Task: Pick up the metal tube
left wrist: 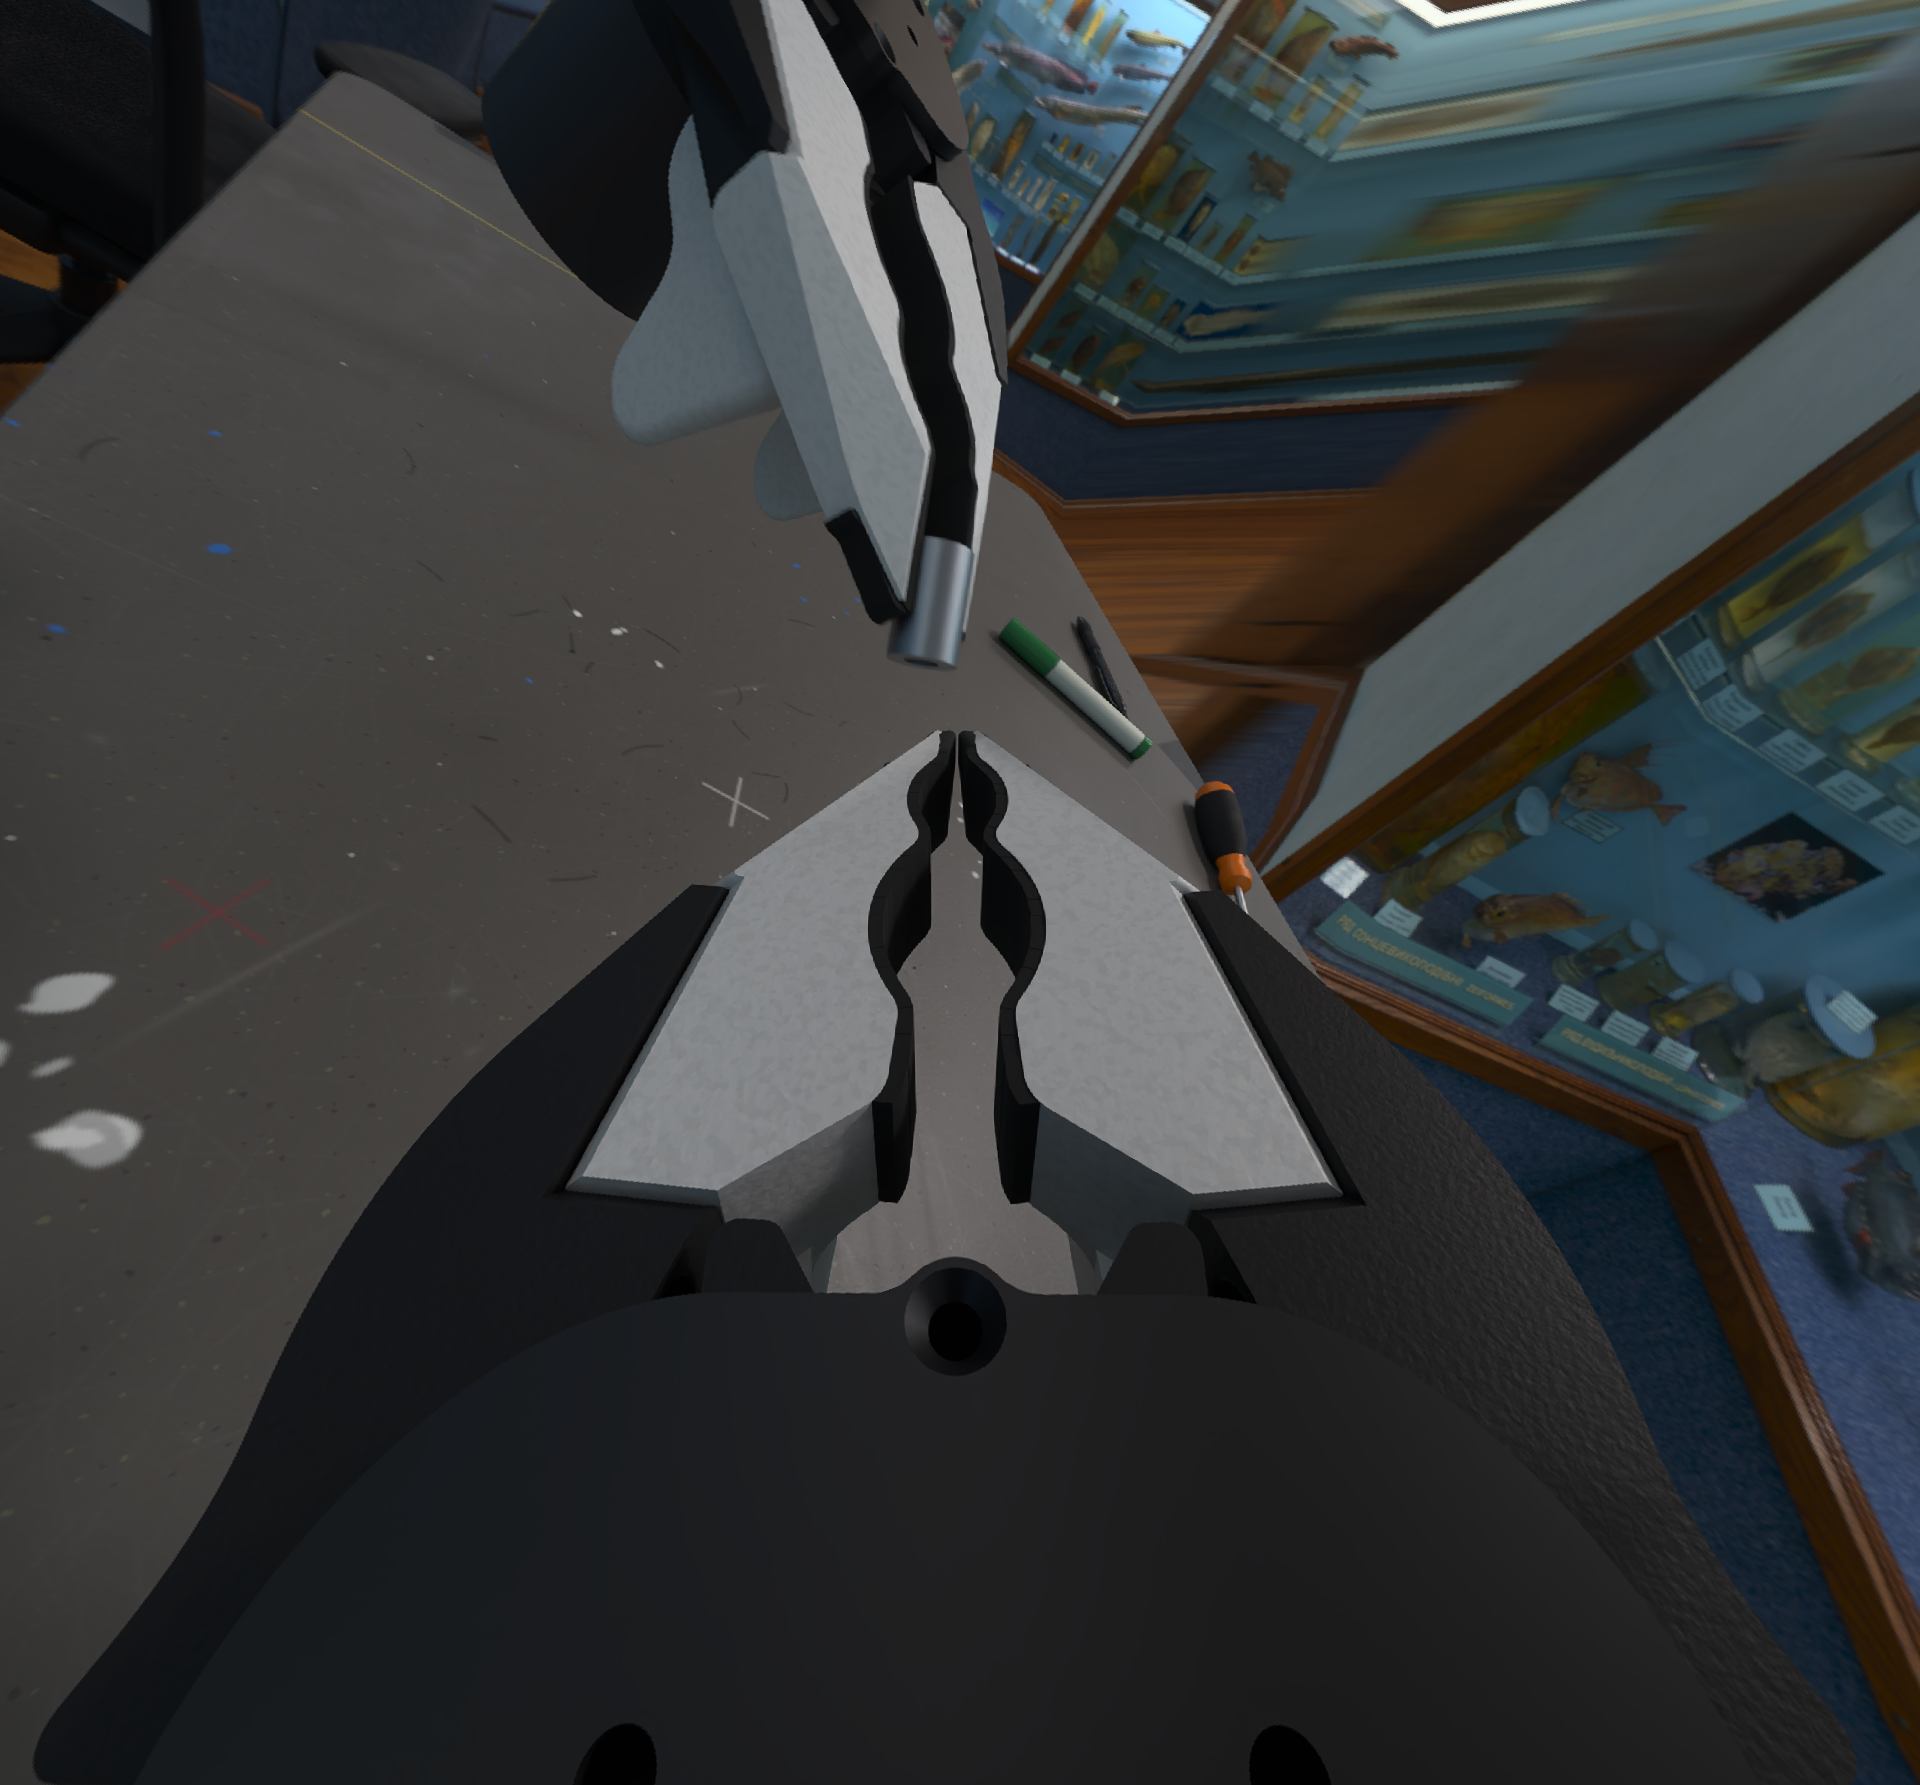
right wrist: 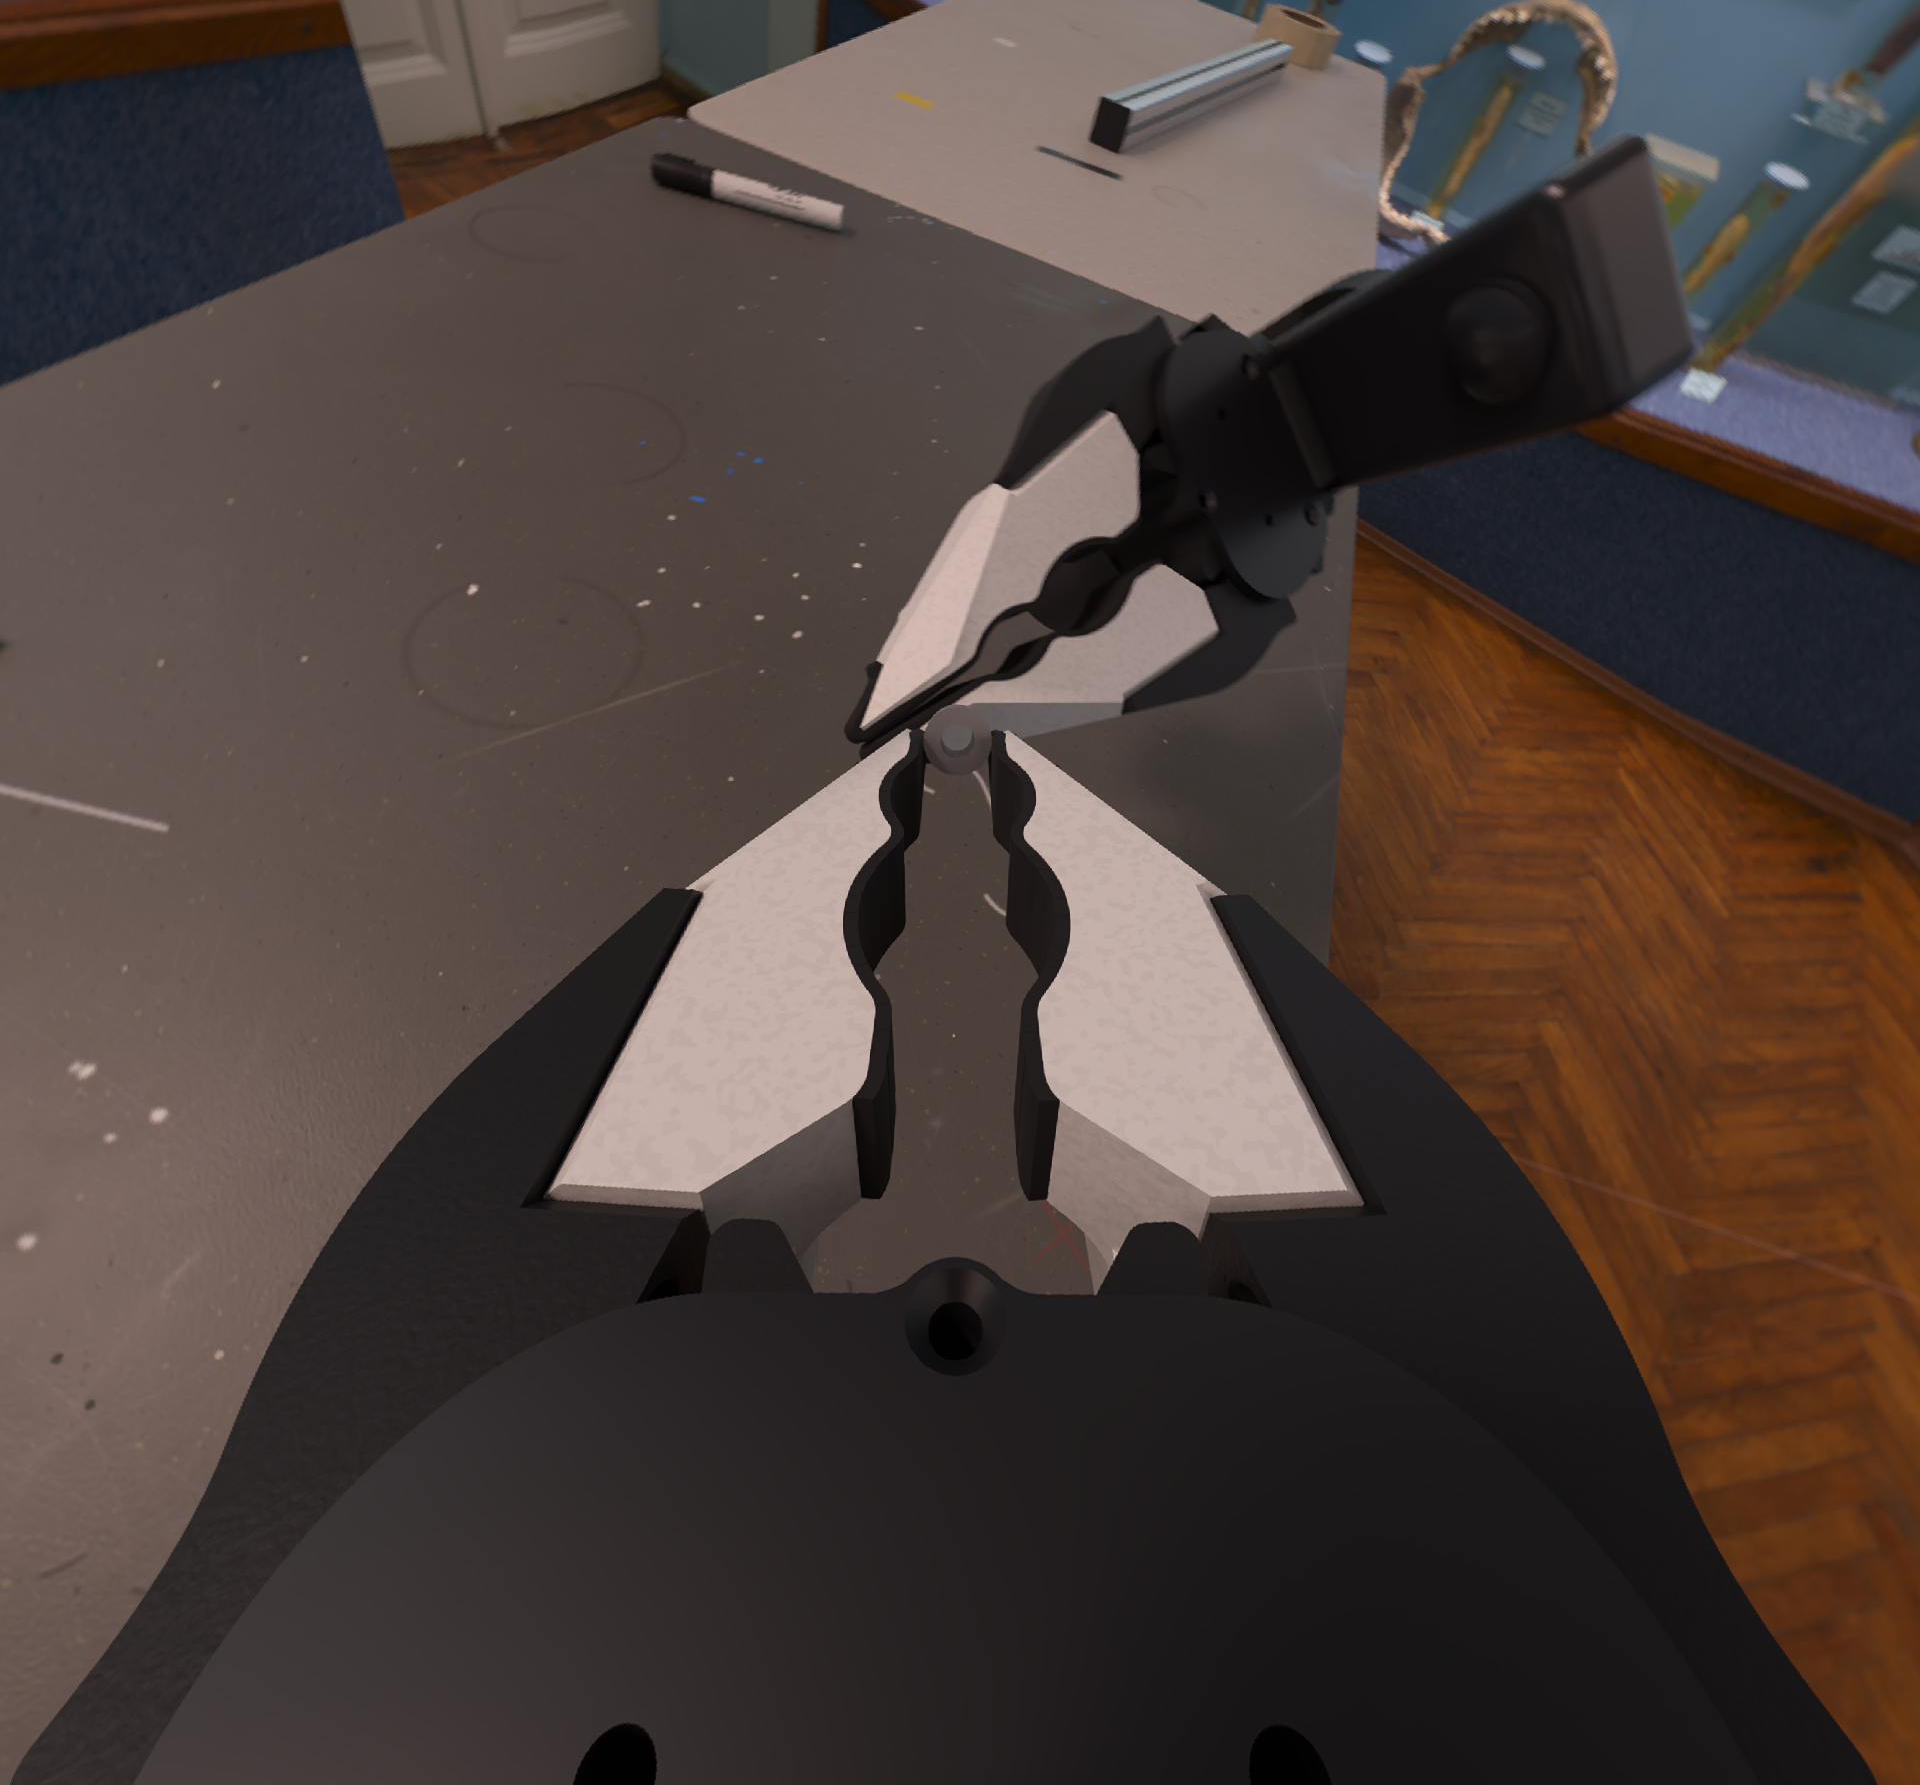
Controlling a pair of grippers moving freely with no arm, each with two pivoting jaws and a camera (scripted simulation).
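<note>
The metal tube (left wrist: 932, 605) is a short silver cylinder. My right gripper (left wrist: 923, 582) comes down from above in the left wrist view and is shut on the tube's upper part, so the lower end sticks out below the fingertips. In the right wrist view the tube (right wrist: 956, 746) shows end-on between the tips of my right gripper (right wrist: 956, 750). My left gripper (left wrist: 956, 743) is shut and empty, with its tips just below and in front of the tube. It also shows in the right wrist view (right wrist: 868, 725), reaching in from the upper right.
A dark grey table (left wrist: 312, 592) lies below. Near its right edge lie a green marker (left wrist: 1075, 691), a black pen (left wrist: 1099, 660) and an orange-handled screwdriver (left wrist: 1224, 836). Farther off are a black marker (right wrist: 743, 192), an aluminium bar (right wrist: 1195, 94) and a tape roll (right wrist: 1299, 31).
</note>
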